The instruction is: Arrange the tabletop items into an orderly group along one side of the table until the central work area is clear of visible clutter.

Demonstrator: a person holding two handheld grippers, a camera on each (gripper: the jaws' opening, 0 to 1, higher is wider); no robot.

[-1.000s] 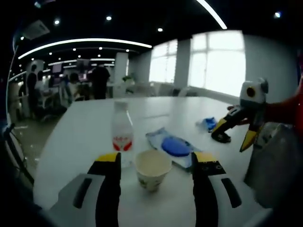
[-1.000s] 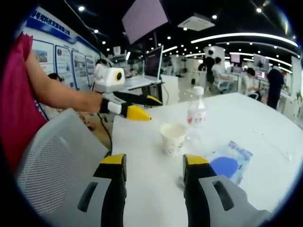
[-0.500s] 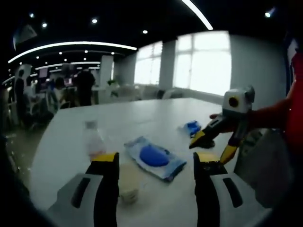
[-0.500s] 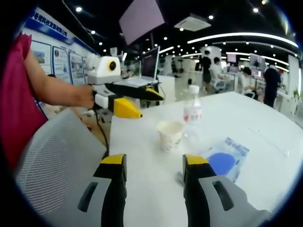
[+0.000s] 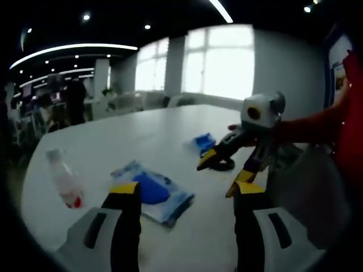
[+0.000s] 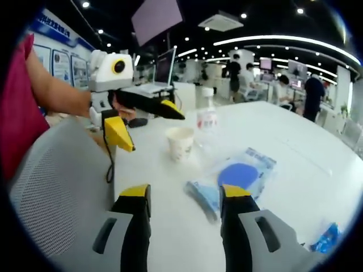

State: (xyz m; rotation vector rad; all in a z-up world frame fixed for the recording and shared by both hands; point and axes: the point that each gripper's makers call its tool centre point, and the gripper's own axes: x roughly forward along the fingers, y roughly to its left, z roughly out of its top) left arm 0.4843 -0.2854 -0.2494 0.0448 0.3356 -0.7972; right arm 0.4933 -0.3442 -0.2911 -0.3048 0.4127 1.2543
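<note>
left tool (image 6: 144,122) raised clear of paper cup (image 6: 180,143), swung toward the right tool (image 5: 227,173)

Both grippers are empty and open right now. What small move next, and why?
Probably ease the left gripper forward onto the clear packet with the blue pad. It lies flat just ahead of the open jaws, mid-table, apart from the bottle, so it looks like the nearest clutter to grasp and shift sideward.

Bright windows (image 5: 224,65) behind a white table (image 5: 142,127); ceiling light strips (image 6: 283,42), grey mesh chair (image 6: 54,175).
</note>
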